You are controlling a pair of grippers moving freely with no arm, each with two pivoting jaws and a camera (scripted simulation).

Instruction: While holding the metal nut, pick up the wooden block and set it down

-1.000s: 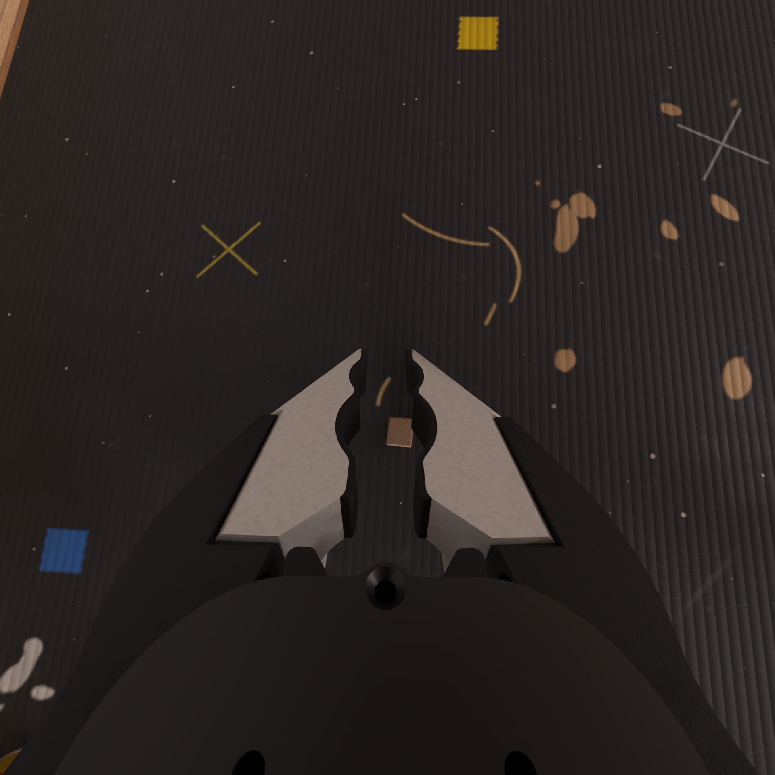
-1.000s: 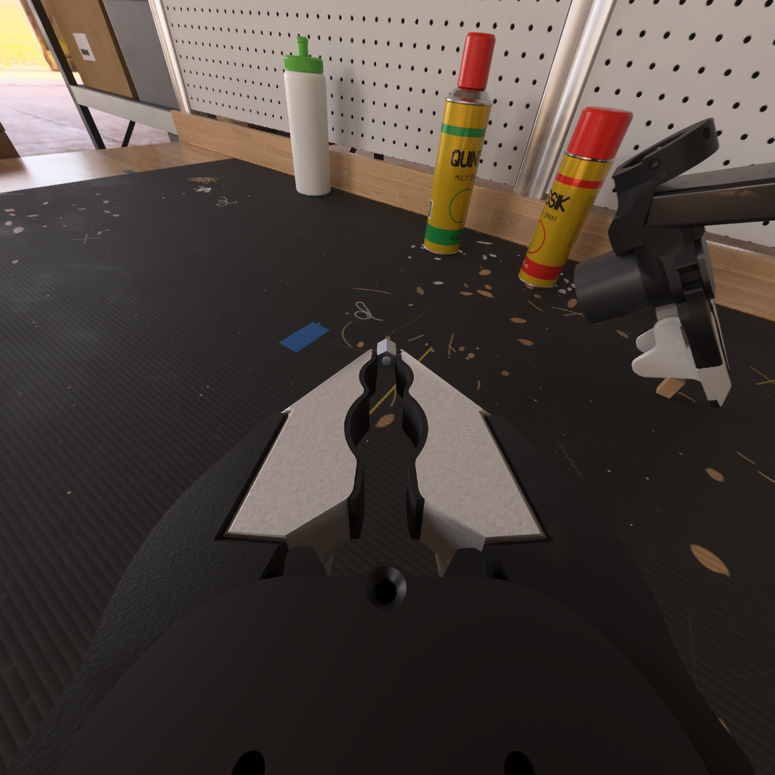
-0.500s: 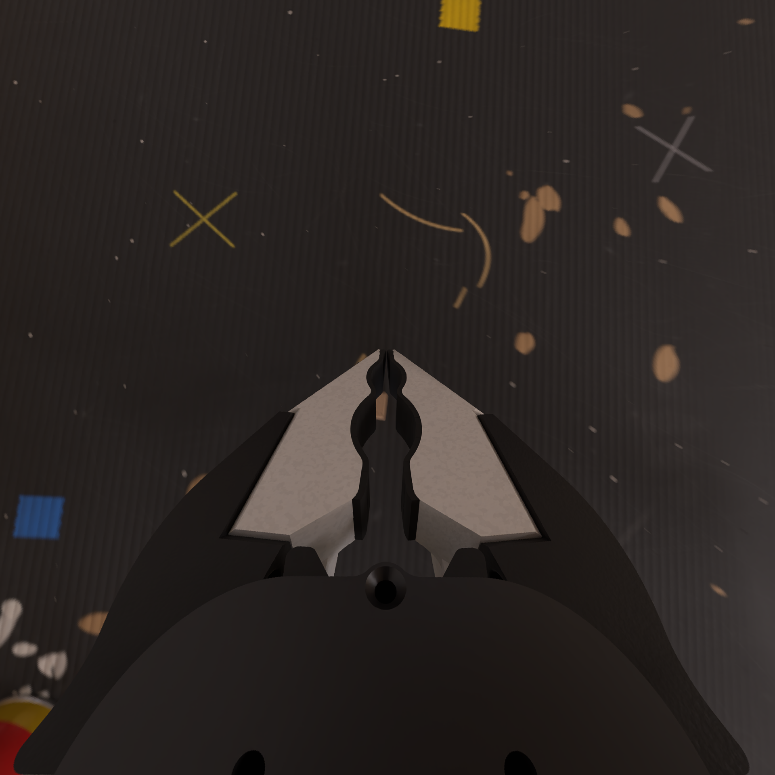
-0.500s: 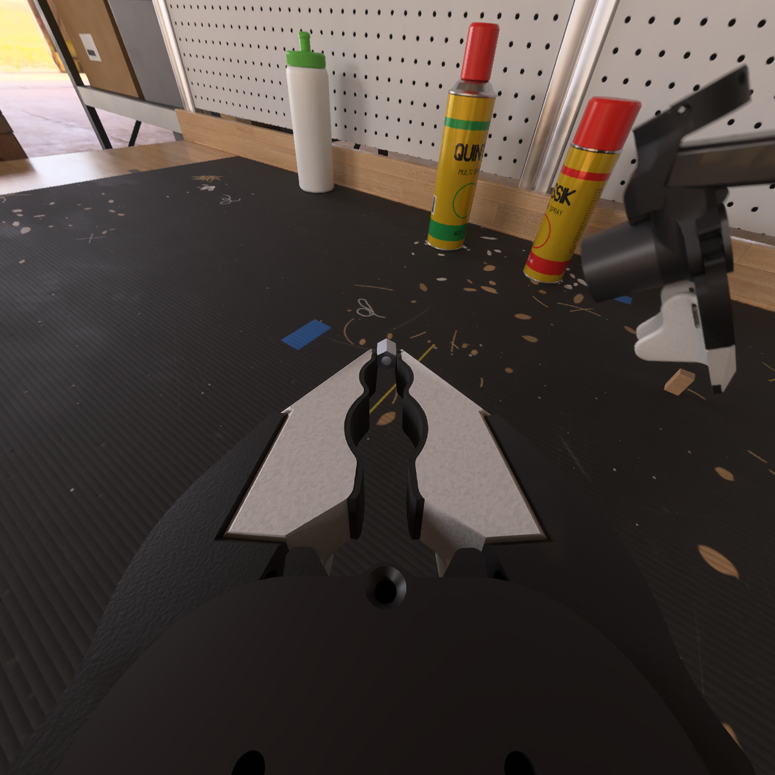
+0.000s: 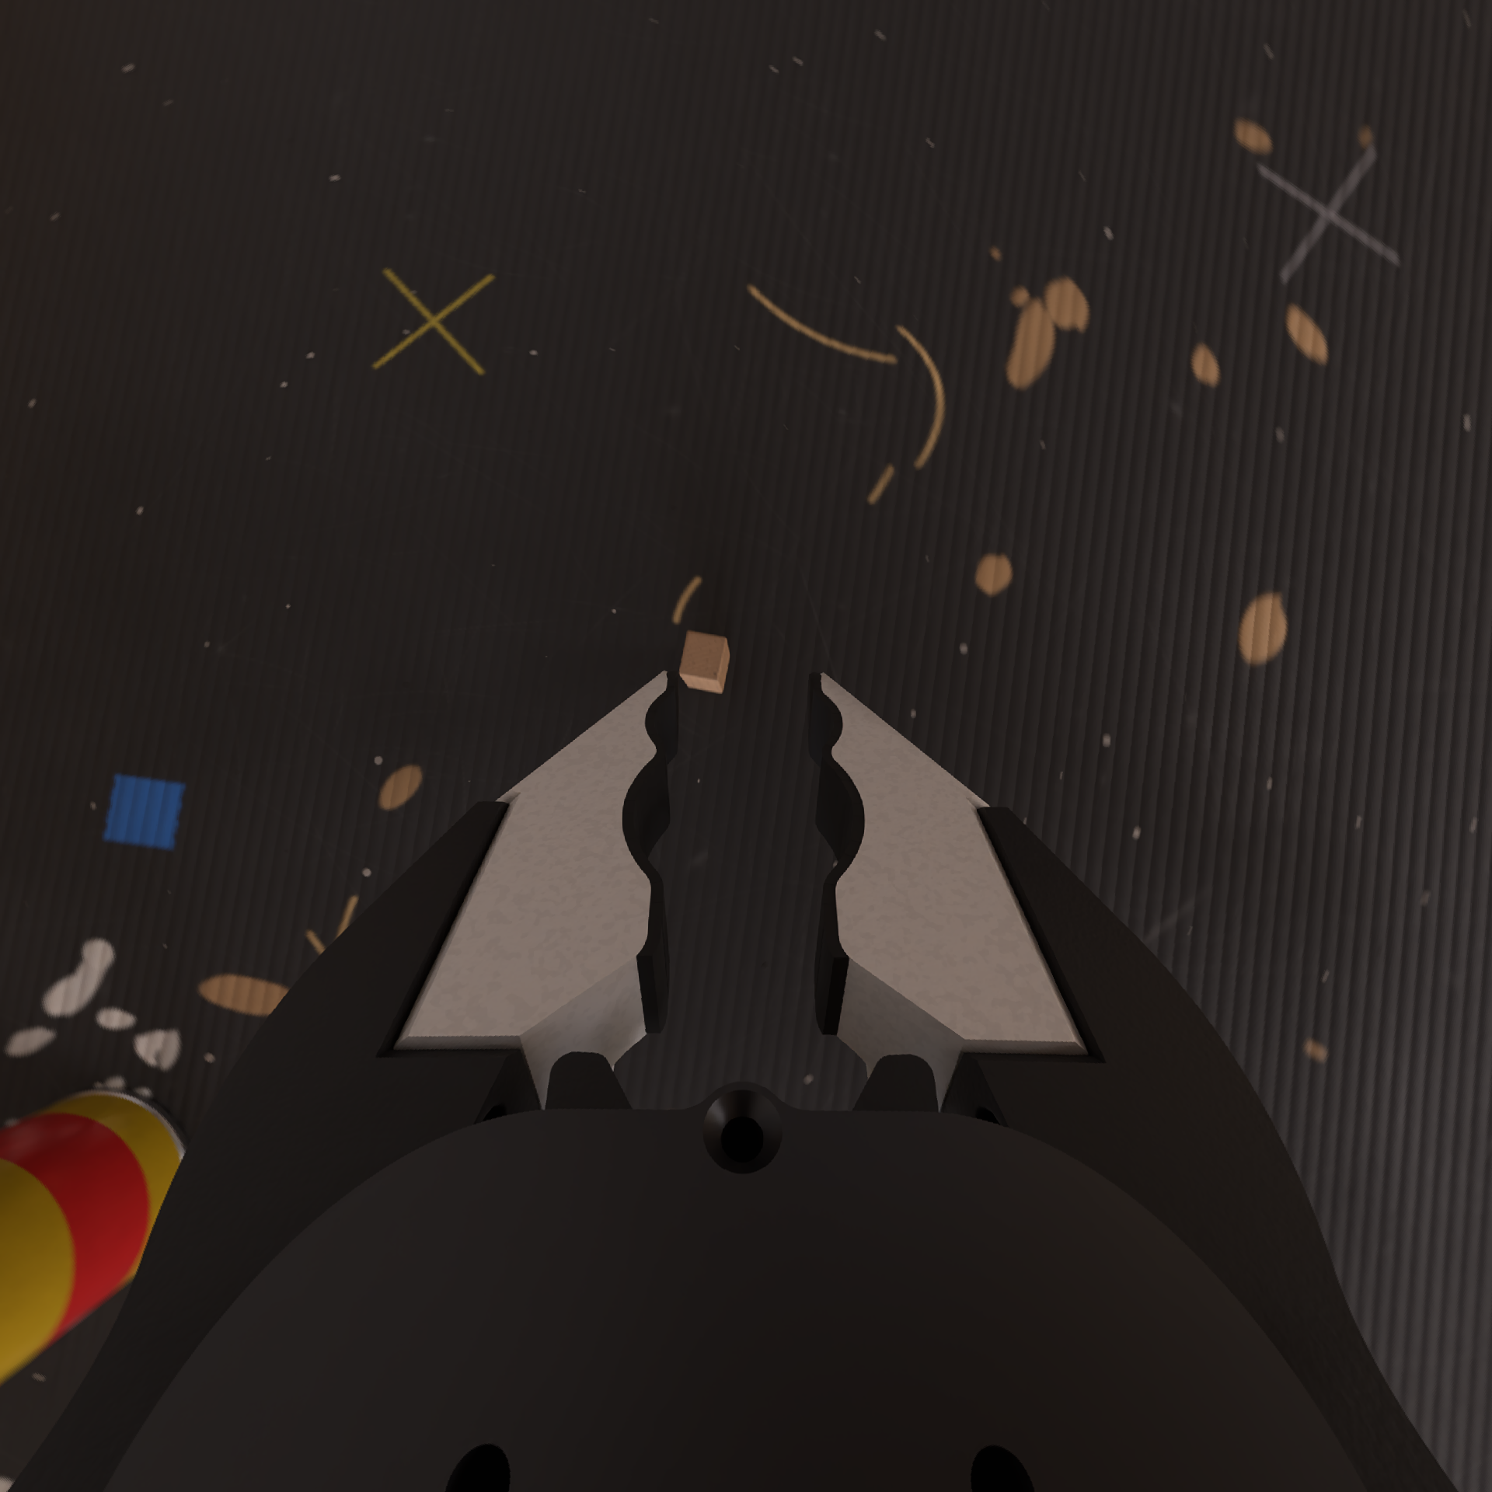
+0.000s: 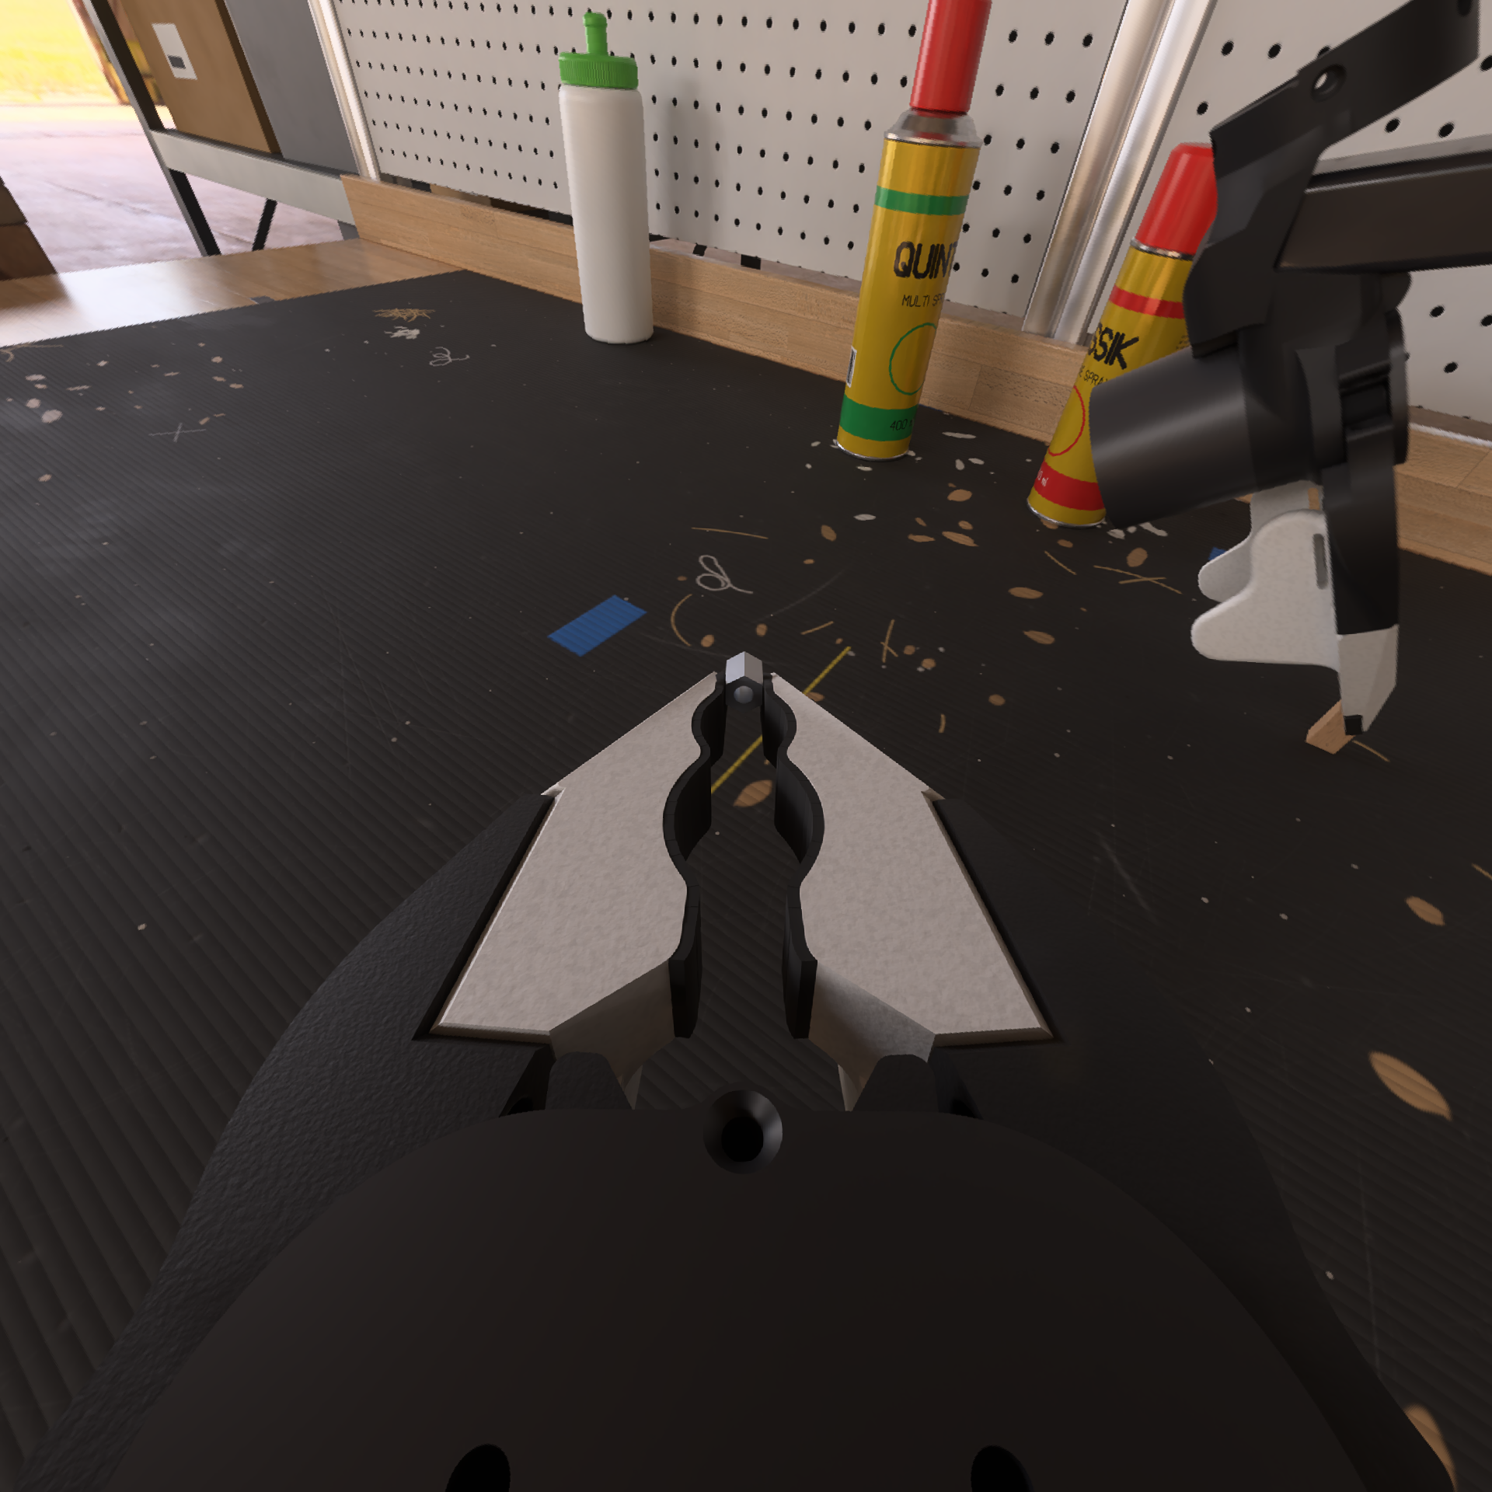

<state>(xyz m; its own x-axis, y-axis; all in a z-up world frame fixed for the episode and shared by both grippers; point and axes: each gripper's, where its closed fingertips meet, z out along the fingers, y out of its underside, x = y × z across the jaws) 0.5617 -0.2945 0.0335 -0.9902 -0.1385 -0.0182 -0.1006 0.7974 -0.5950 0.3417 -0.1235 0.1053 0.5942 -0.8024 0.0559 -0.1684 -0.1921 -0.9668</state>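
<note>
The small wooden block (image 5: 704, 662) lies on the black ribbed mat (image 5: 242, 525), just beyond and beside the left fingertip (image 5: 658, 686) of my left gripper (image 5: 741, 678). The left gripper is open and empty, with its jaws wide apart. In the right wrist view the left gripper (image 6: 1360, 686) hangs at the right, tip down, just over the block (image 6: 1324, 733), which it partly hides. My right gripper (image 6: 743, 688) is shut on the small metal nut (image 6: 740, 670), held at its fingertips above the mat.
Two yellow spray cans (image 6: 904, 291) (image 6: 1130, 347) and a white bottle (image 6: 605, 210) stand by the pegboard wall at the back. One can shows low left in the left wrist view (image 5: 73, 1227). Blue tape squares (image 6: 597, 623) (image 5: 145, 811), chalk crosses (image 5: 433, 321) and wood chips mark the mat.
My left gripper went from part open to shut, then opened wide and pulled back; the block now shows at its left fingertip. The right gripper still holds the nut.
</note>
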